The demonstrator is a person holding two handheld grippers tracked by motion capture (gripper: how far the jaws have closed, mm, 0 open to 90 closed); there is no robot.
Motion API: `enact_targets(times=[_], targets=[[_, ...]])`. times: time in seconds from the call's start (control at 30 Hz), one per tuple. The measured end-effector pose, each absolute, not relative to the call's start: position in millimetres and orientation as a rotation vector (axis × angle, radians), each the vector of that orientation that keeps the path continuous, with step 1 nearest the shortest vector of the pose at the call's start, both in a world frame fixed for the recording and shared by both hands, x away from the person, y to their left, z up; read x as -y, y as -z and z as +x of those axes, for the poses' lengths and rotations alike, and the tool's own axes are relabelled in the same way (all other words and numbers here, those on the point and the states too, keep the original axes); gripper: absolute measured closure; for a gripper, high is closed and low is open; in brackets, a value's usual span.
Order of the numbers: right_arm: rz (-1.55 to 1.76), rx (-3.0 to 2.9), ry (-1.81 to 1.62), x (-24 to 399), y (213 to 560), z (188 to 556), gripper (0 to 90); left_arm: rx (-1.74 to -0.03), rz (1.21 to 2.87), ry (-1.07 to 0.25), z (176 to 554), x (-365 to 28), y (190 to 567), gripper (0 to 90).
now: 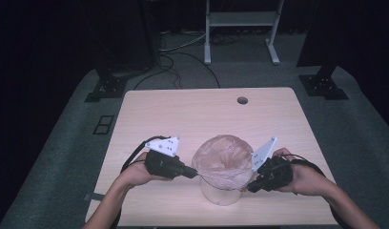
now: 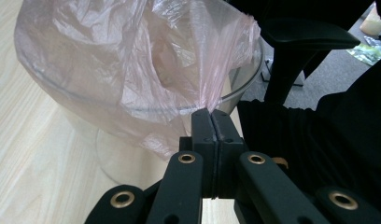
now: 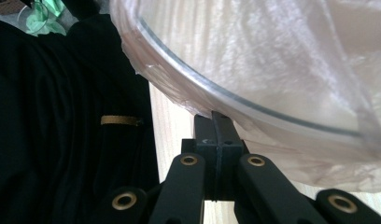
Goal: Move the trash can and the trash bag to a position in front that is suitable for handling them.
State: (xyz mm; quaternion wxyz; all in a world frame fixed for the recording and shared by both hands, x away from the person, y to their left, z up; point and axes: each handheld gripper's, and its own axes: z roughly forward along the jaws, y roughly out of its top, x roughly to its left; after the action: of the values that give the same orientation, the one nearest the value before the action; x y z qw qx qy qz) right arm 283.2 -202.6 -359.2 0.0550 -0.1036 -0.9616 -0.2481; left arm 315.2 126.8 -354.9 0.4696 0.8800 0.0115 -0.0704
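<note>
- The left gripper [image 1: 196,173] lies level above the table [image 1: 149,114], held in the person's left hand [image 1: 135,174], its tip pointing right at the container.
- Its jaws are pressed together, and in the left gripper view [image 2: 210,112] they pinch a fold of the pink plastic bag [image 2: 132,70] just under the container's rim.
- From this gripper the bag rises up and away, crumpled, and hangs over the rim on the near side.
- The clear container [image 1: 222,191] stands on the table between the two grippers, directly right of the left one and directly left of the right one.
- The bag [image 1: 223,160] lines its mouth and bulges above it; the container's lower wall stays bare.
- The right gripper [image 1: 245,189] comes in from the right in the person's right hand [image 1: 304,179], tip angled down and left, against the container's side below the bag's edge.
- In the right gripper view [image 3: 215,114] its jaws are closed too, their tips tucked just beneath the rim [image 3: 235,100] where the bag's film [image 3: 291,154] drapes over; they appear to clamp that film, though the pinch itself is partly hidden.
- Beside that gripper's jaws a dark sleeve [image 3: 62,140] hangs off the table edge.
</note>
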Motion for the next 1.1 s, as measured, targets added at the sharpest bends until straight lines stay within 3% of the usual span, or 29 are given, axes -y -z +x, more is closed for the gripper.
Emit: enact_targets(times=[1.1], targets=[[-0.306,2.956,0.596,186,387,283,90.0,0.081,2.253,0.136,302,-114,352,89.7]])
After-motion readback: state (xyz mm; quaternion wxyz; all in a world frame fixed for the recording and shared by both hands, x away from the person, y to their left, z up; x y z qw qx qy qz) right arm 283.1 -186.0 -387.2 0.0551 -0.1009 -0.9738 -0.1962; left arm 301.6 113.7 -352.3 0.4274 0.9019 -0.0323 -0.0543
